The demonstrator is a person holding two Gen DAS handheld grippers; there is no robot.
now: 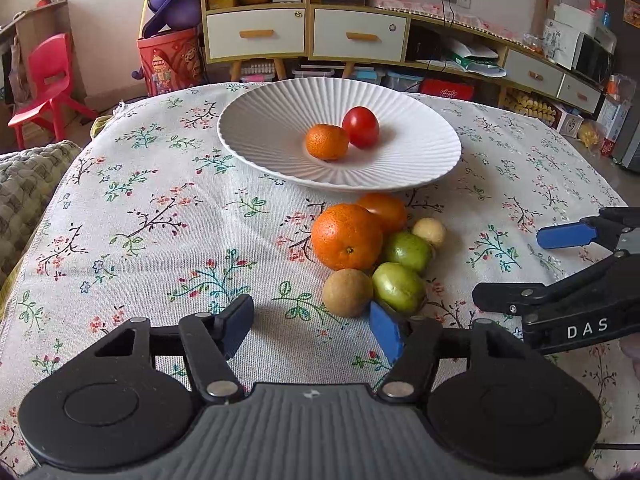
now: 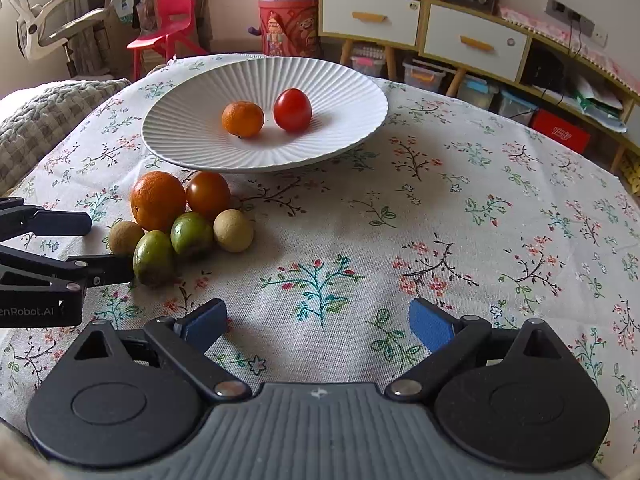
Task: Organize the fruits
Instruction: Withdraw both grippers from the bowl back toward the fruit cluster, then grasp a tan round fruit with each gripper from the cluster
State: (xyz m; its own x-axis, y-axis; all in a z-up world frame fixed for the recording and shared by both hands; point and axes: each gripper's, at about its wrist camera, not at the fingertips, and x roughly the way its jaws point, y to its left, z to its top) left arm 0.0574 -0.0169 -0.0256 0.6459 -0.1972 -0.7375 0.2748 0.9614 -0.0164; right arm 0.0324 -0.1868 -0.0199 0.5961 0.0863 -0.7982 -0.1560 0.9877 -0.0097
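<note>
A white ribbed plate [image 1: 280, 152] [image 2: 192, 140] holds a small mandarin [image 1: 327, 141] [image 2: 243, 118] and a red tomato [image 1: 361, 126] [image 2: 292, 109]. In front of it on the flowered cloth lies a cluster: a large orange [image 1: 346, 237] [image 2: 157, 200], an orange-red tomato [image 1: 386, 210] [image 2: 208, 194], two green fruits [image 1: 398, 287] [image 2: 153, 258], and two brown round fruits [image 1: 347, 293] [image 2: 125, 237]. My left gripper [image 1: 312, 326] [image 2: 111, 246] is open, its right fingertip by the near green fruit, the near brown fruit just beyond its mouth. My right gripper [image 2: 316, 324] [image 1: 506, 266] hangs open over bare cloth.
A knitted cushion [image 1: 28, 184] lies off the table's left edge. Behind the table stand a red chair [image 1: 48, 80], a red bin [image 1: 170, 64] and a low cabinet with drawers [image 1: 360, 36]. Bare cloth spreads to the right of the fruit cluster [image 2: 440, 208].
</note>
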